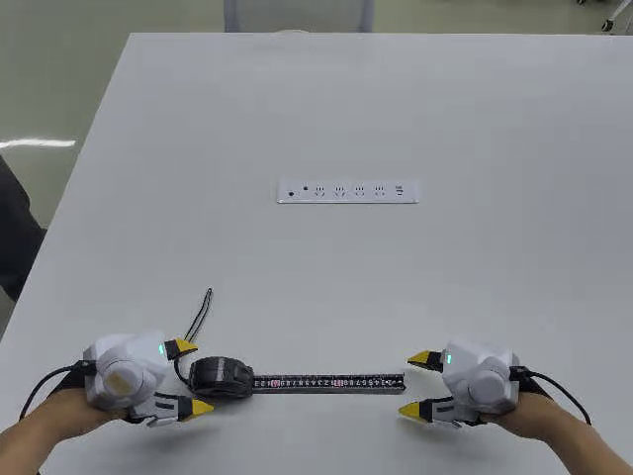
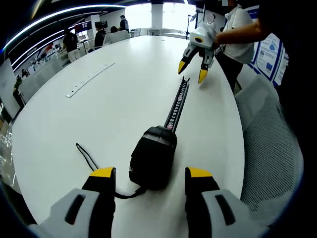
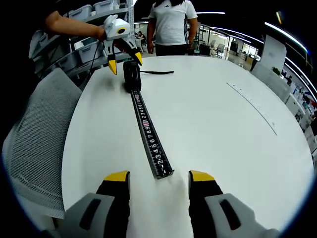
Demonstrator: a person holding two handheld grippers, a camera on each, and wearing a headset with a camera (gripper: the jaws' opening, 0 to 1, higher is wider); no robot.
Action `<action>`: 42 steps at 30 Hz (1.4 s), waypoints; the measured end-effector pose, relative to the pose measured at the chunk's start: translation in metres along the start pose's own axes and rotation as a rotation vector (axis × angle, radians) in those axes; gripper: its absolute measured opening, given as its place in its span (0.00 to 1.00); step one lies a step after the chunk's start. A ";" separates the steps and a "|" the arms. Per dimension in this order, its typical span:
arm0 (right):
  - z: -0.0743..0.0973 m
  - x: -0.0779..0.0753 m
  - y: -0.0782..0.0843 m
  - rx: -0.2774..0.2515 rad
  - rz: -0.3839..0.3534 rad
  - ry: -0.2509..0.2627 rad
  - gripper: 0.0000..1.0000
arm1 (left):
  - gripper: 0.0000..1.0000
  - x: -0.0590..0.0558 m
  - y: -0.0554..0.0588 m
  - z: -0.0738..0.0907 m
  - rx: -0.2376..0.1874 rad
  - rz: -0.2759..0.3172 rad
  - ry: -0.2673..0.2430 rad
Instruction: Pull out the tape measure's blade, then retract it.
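Black tape measure [image 2: 153, 156] lies just ahead of left gripper's [image 1: 193, 377] fingers [image 2: 103, 173].

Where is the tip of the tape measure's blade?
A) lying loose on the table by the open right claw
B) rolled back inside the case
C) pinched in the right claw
A: the blade lies flat on the table, its tip untouched at the open right claw.

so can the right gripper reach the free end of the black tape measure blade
Probably yes: the right gripper is open and the free end of the black tape measure blade lies at its jaws' tips, unblocked.
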State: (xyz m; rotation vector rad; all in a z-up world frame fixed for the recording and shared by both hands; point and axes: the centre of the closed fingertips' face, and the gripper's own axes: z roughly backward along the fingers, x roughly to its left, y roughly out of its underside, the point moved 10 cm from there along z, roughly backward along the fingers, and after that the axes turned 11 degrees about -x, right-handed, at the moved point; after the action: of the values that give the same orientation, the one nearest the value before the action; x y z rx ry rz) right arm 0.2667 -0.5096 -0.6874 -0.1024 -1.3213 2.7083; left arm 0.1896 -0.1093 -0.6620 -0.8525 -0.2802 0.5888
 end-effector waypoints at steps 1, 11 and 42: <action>0.000 0.001 0.001 -0.001 -0.007 0.005 0.48 | 0.55 -0.001 0.000 0.001 -0.009 0.011 -0.007; 0.013 0.017 -0.004 -0.020 -0.091 0.103 0.58 | 0.65 -0.017 -0.004 0.013 -0.099 0.104 -0.103; 0.045 0.067 -0.021 -0.130 -0.243 0.356 0.86 | 0.91 -0.072 -0.014 0.035 -0.165 0.249 -0.350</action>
State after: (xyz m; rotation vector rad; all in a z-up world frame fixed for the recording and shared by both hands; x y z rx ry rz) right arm 0.1967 -0.5216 -0.6434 -0.3896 -1.3027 2.2713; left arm 0.1202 -0.1372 -0.6291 -0.9489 -0.5512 0.9602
